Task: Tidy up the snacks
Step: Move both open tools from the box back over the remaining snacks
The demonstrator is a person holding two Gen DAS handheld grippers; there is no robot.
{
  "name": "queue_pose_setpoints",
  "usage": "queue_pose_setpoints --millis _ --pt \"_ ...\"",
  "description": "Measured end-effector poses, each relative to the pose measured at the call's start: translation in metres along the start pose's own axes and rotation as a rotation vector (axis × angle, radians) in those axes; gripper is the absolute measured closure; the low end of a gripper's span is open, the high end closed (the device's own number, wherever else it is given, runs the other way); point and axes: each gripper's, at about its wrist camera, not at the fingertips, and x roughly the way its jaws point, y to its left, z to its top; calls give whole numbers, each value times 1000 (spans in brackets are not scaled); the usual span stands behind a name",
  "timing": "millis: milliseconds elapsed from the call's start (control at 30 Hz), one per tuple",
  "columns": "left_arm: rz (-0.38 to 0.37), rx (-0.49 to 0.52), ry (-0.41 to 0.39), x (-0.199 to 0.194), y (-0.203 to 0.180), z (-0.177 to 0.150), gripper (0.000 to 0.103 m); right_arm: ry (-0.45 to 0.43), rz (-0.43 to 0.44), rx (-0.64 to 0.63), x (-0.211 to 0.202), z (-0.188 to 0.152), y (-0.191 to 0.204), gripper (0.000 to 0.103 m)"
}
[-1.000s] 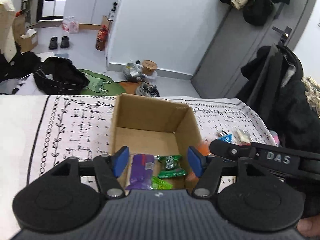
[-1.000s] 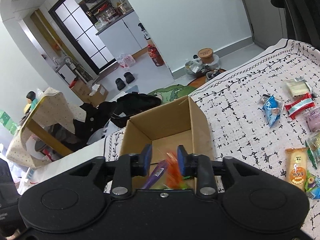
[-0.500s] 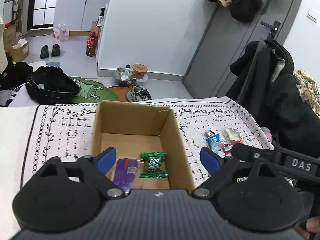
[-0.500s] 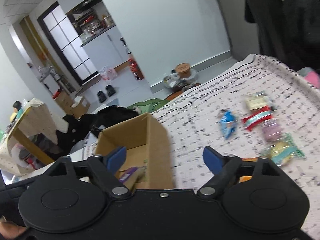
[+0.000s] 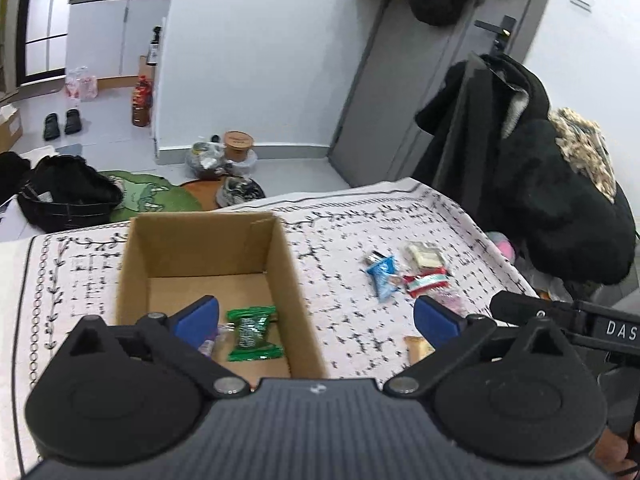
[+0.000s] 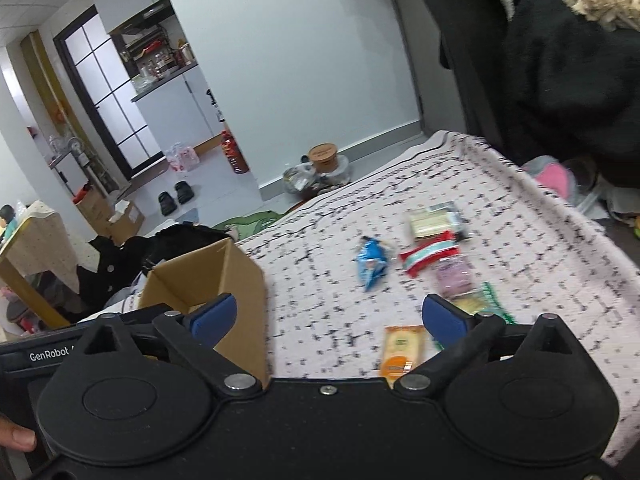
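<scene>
An open cardboard box stands on the patterned tablecloth. Inside it lie a green wrapped snack and a purple packet, mostly hidden behind a finger. My left gripper hovers over the box's near right corner, its jaws still opening and empty. My right gripper hangs over the cloth just right of the box, jaws opening, nothing between them. Loose snacks lie to the right: a blue packet, a red-and-white one, a beige one, a pink one and an orange one.
The table's right edge drops toward a chair draped with black coats. Beyond the far edge the floor holds a black bag, shoes and a round tub. The right gripper's body crosses the left wrist view at right.
Both grippers opened wide; the right one let go of an orange snack over the box. Both swung right, so the box slid left in view and the loose snacks came in.
</scene>
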Motion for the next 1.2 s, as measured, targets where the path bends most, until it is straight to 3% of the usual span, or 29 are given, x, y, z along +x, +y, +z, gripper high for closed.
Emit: queue_pose_setpoints --millis 433,633,1000,1200 --pt "-111 102 91 21 -47 -9 0 12 -86 34 -23 -8 -56 3" --pt "-131 129 118 33 -61 -16 0 51 -105 74 -21 -18 -73 10" --pt "-155 138 173 58 -80 -27 3 101 -113 144 -10 -36 -95 13" --pt "-150 159 194 73 -92 -35 16 127 -122 196 -1 -43 -107 17"
